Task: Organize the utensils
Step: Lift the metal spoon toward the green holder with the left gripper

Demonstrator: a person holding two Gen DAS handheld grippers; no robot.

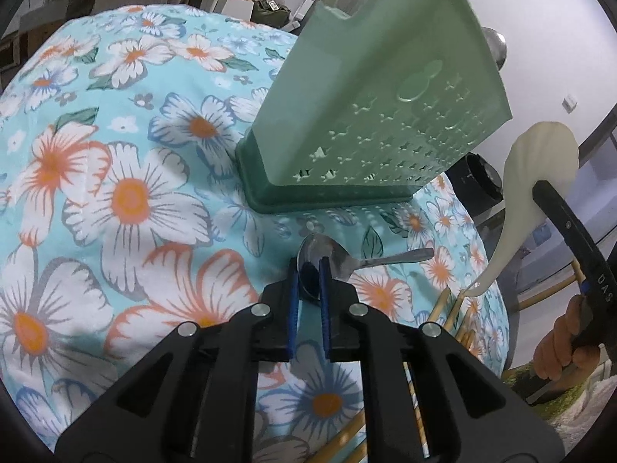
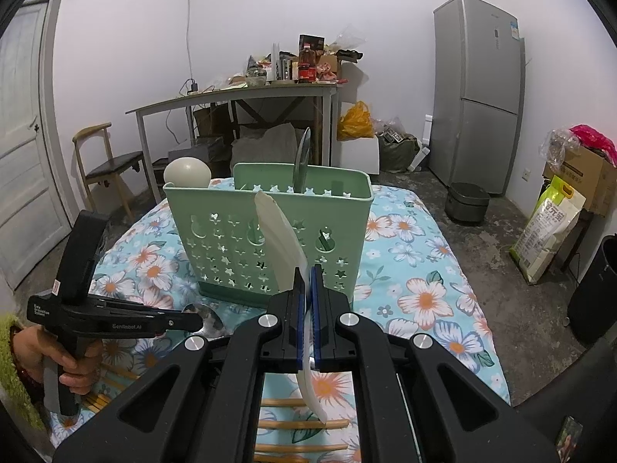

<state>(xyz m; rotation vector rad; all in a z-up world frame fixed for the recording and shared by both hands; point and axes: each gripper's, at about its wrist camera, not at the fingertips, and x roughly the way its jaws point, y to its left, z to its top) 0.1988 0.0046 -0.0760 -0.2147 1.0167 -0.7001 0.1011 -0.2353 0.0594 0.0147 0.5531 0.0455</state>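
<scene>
A green perforated utensil holder stands on the flowered cloth; it also shows in the right wrist view with a cream ladle and a grey-green utensil standing in it. My left gripper is shut on the bowl of a metal spoon lying just in front of the holder. My right gripper is shut on a cream plastic spoon, held up in front of the holder; that spoon also shows in the left wrist view.
Wooden chopsticks lie on the flowered tablecloth near me. Behind the table stand a desk with clutter, a chair, a fridge and a rice cooker on the floor.
</scene>
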